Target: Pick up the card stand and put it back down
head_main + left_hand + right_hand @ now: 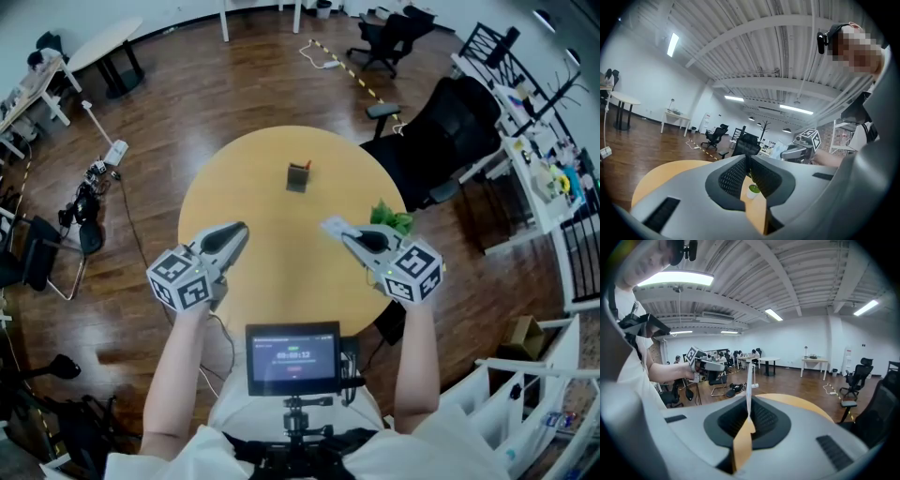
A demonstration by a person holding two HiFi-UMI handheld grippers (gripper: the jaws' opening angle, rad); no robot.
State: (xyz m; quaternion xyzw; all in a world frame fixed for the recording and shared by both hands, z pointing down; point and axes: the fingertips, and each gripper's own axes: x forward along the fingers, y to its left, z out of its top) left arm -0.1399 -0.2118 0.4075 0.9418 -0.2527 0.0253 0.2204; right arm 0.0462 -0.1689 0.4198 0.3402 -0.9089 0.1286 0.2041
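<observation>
The card stand [298,176], a small dark block with a red bit on top, stands alone near the middle of the round yellow table [234,178]. Both grippers hover over the table's near edge, well short of the stand. My left gripper [241,228] has its jaws together at the tips [747,157] with nothing between them. My right gripper [336,228] is shut on a thin white card [748,380], seen edge-on and sticking out past its tips [749,401]. The card shows as a white patch [330,225] in the head view.
A small green plant in a white pot [394,219] sits at the table's right edge, beside the right gripper. A black office chair [441,141] stands just past the table on the right. A small monitor [293,358] hangs in front of the person's chest.
</observation>
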